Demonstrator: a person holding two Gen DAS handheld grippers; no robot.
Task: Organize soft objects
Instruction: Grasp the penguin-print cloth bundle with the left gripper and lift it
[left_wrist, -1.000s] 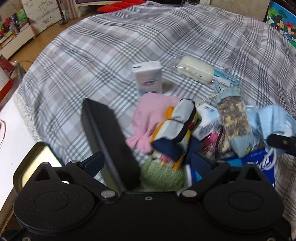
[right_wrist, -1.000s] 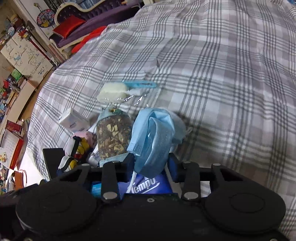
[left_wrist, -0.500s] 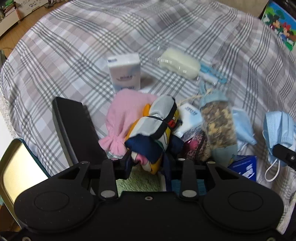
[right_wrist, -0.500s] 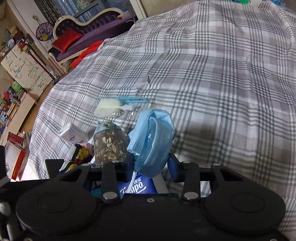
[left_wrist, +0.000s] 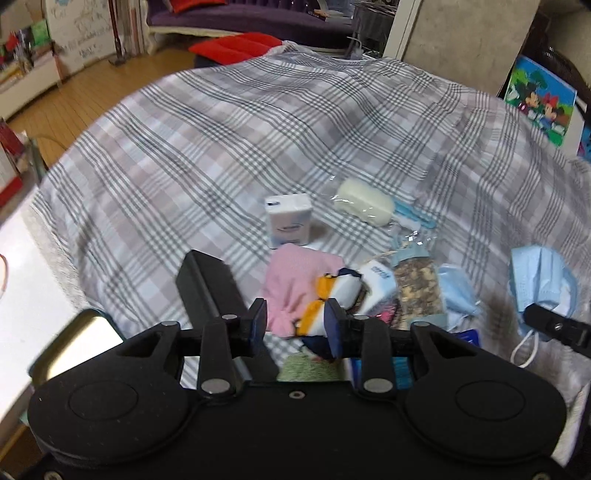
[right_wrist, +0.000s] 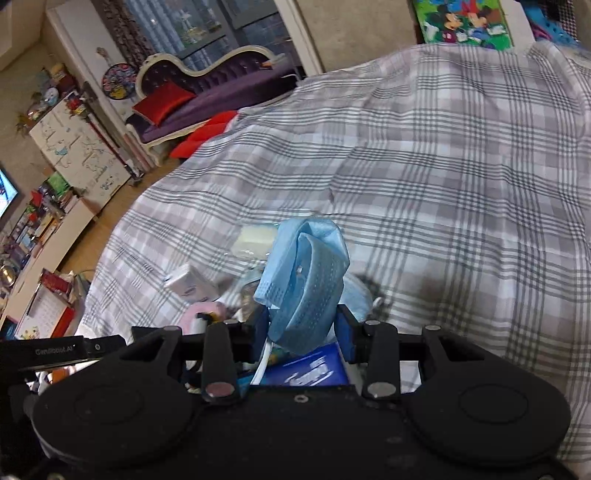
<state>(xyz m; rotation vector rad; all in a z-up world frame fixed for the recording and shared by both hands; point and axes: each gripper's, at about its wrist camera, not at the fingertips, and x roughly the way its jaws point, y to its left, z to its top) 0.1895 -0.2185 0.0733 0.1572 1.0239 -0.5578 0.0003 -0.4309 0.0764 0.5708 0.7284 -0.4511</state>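
The right gripper (right_wrist: 302, 328) is clamped on the mask (right_wrist: 304, 280), lifted above the bed (right_wrist: 443, 166). The left gripper (left_wrist: 295, 326) has just opened slightly; the toy (left_wrist: 332, 302) sits between its fingers, though blur leaves pad contact uncertain. Both items are light, soft and limp: pinch bunched material mid-body. The pile beneath is partly hidden by both grippers.

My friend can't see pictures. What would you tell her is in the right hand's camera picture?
The right gripper is shut on a folded blue face mask, lifted above a grey checked bedspread. Below it lie a blue tissue pack and a small white box, with a purple sofa far behind.
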